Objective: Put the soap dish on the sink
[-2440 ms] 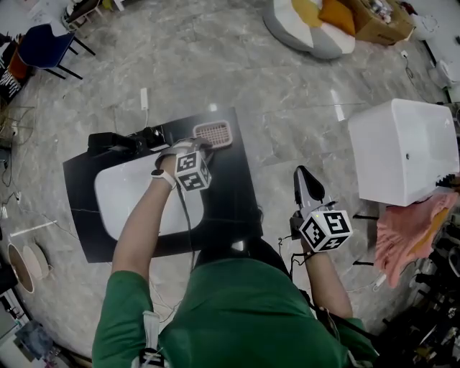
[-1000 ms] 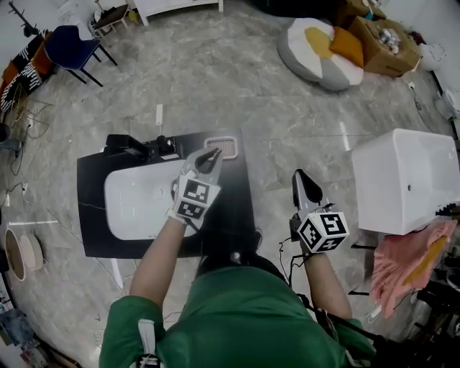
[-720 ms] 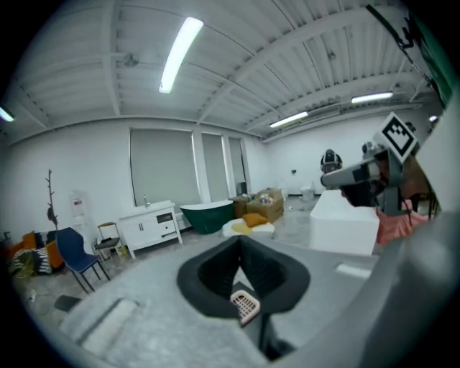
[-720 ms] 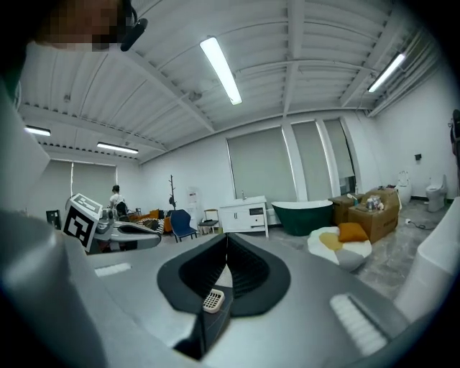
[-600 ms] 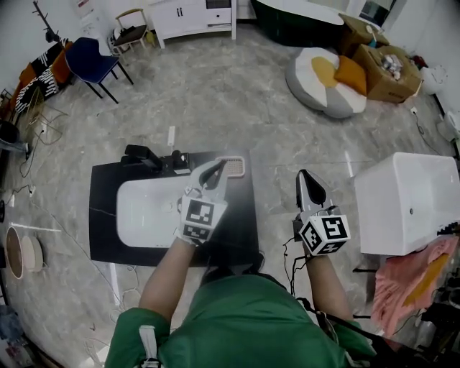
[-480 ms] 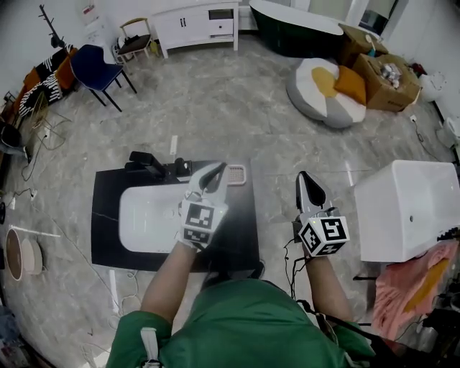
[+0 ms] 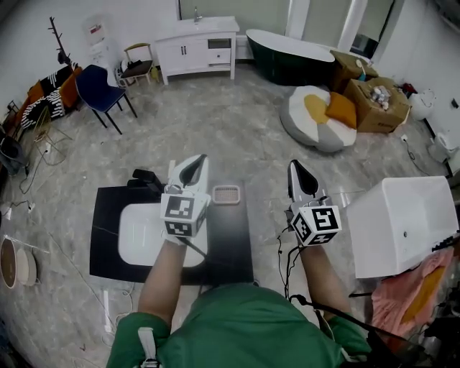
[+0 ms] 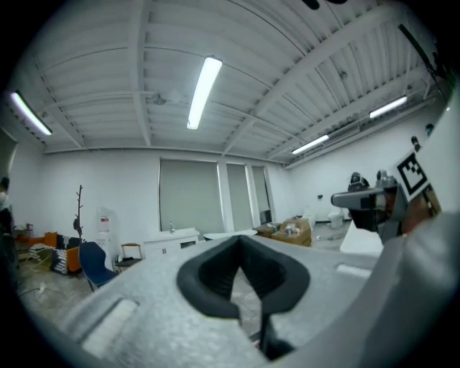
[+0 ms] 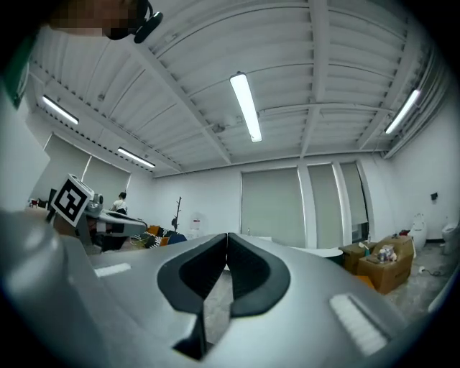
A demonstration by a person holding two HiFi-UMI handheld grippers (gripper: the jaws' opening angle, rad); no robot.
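Backing off: soap dish down, tongs clear

Soap dish [image 7: 226, 194] lies on sink [image 7: 233, 241], on the black rim at the far R corner beside the basin. L tongs [image 7: 194, 162], over it a moment ago, have lifted away with jaws together, nothing held. Task looks done. R tongs [image 7: 297, 169] also closed and empty. Both forearms raised, tips fwd toward the room.

We record: grey marbled floor [image 7: 215, 122]; white vanity cabinet [image 7: 198, 47] and dark green bathtub [image 7: 287, 52] along the far wall [image 7: 136, 11]; blue chair [image 7: 97, 85], coat stand [image 7: 59, 32] at left; round floor cushion [image 7: 316, 118] beside cardboard boxes [image 7: 374, 104]; ribbed white ceiling [image 8: 129, 86], strip lights [image 8: 203, 90]; blinds [image 8: 188, 198] drawn.
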